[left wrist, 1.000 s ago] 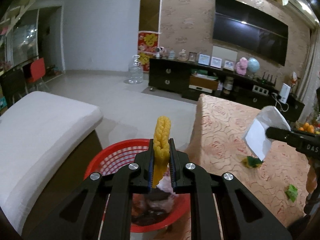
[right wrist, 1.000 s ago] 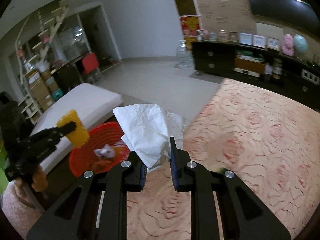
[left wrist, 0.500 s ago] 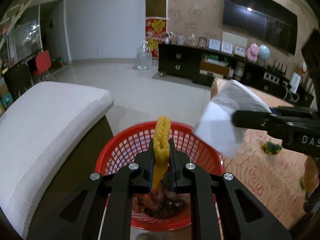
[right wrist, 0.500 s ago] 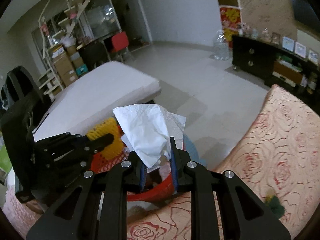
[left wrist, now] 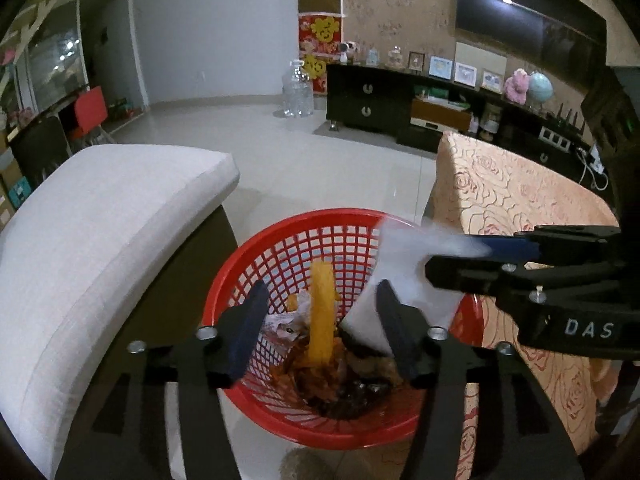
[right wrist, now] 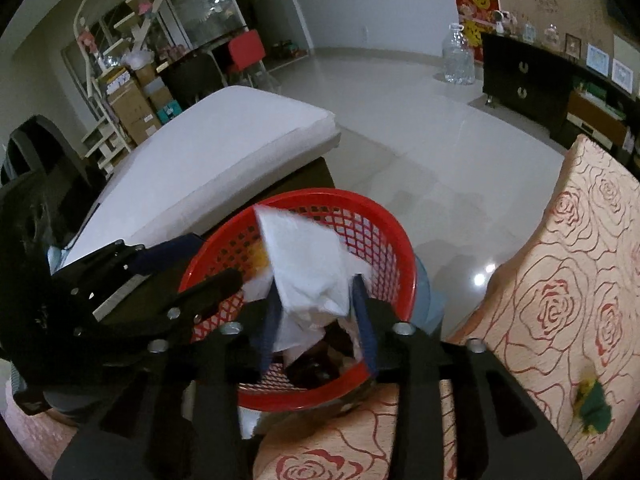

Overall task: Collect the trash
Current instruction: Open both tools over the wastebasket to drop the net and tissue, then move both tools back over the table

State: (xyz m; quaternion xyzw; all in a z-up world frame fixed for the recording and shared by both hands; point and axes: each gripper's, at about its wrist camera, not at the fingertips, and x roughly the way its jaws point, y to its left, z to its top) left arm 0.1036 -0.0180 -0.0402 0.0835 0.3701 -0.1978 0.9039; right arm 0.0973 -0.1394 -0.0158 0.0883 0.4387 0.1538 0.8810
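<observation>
Change: both grippers have just been opening over the red basket (left wrist: 288,416), and both pieces are let go.
Left gripper (left wrist: 320,320): fingers spread wide; the yellow piece (left wrist: 322,312) sits between them, touching neither, above the trash in the basket.
Right gripper (right wrist: 318,320): fingers parted; the white tissue (right wrist: 308,268) hangs loose between them, over the basket.
Tabletop (right wrist: 560,300): rose-patterned cloth, with a green scrap (right wrist: 594,404) lying on it, well apart from the basket.

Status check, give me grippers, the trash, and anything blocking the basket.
Left gripper and right gripper: jaws just opened. Yellow piece and tissue dropping into red basket. Nothing blocking.
</observation>
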